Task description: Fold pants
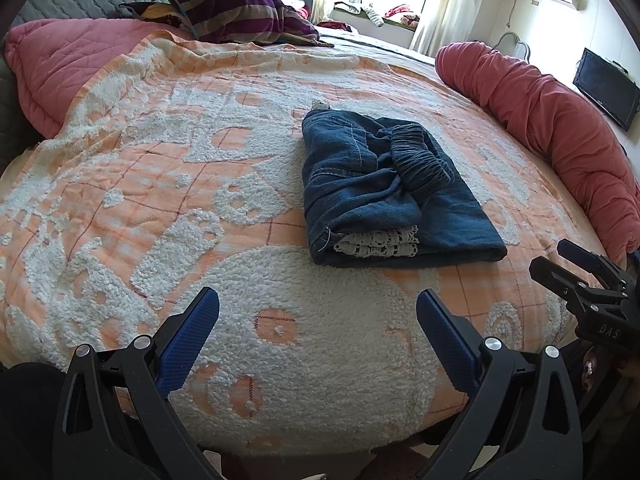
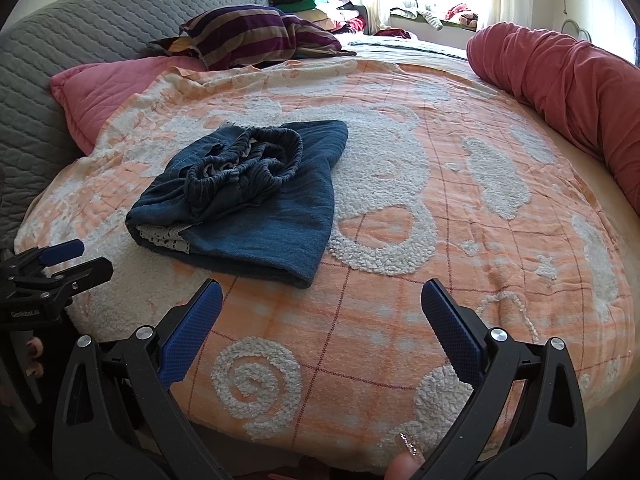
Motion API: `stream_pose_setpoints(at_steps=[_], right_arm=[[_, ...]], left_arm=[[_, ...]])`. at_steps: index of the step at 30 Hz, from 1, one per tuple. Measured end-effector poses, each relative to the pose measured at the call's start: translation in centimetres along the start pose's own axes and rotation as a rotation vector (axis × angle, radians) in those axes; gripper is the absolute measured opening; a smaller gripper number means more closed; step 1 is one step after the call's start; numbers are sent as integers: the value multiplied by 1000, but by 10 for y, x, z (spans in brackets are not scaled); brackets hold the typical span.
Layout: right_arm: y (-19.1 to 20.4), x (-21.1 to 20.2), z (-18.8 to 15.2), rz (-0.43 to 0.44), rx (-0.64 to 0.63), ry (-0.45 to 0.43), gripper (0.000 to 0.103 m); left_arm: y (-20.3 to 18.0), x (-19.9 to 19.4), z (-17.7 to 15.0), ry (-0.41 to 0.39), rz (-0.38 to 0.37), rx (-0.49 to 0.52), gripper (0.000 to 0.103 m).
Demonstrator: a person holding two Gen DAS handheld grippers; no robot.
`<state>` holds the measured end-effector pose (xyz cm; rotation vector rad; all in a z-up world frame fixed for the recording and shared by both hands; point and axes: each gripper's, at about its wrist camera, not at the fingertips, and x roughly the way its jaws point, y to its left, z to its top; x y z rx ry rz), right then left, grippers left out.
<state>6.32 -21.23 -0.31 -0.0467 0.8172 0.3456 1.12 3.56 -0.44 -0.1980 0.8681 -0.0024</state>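
Observation:
Dark blue denim pants (image 1: pixel 380 192) lie folded into a compact bundle on the orange and white blanket (image 1: pixel 160 184), with the gathered elastic waistband on top and white lace trim at the near edge. They also show in the right wrist view (image 2: pixel 248 204). My left gripper (image 1: pixel 318 312) is open and empty, near the bed's front edge, short of the pants. My right gripper (image 2: pixel 322 304) is open and empty, in front and to the right of the pants. Each gripper shows at the edge of the other's view.
A red rolled quilt (image 1: pixel 552 120) lies along the bed's right side. A pink quilted pillow (image 1: pixel 68 64) and a striped pillow (image 1: pixel 236 8) lie at the head, against a grey padded headboard (image 2: pixel 80 28). Stacked clothes (image 2: pixel 320 4) sit by the window.

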Motion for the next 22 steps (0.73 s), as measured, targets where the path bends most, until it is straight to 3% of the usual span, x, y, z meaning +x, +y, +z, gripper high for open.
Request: stream_pose_setpoints(at_steps=[8,11,14,18,22], right_arm=[[-33,-17,22,-40,72,-33,94],[-73,-24,42,-80,119,-51,94],[-131,-23,63,-185,165,-55,94],[-225,7,78,-302,284,31,94],[-319,48,78,-416,455,124,94]], left_arm=[[35,-3,28,-15,67,-62,98],[62,9,54,7,162,-96,98],[107,35,81,91,215,-191,98],[168,72,115,166,348,-288,98],[230,100,139,173,479,-396,99]])
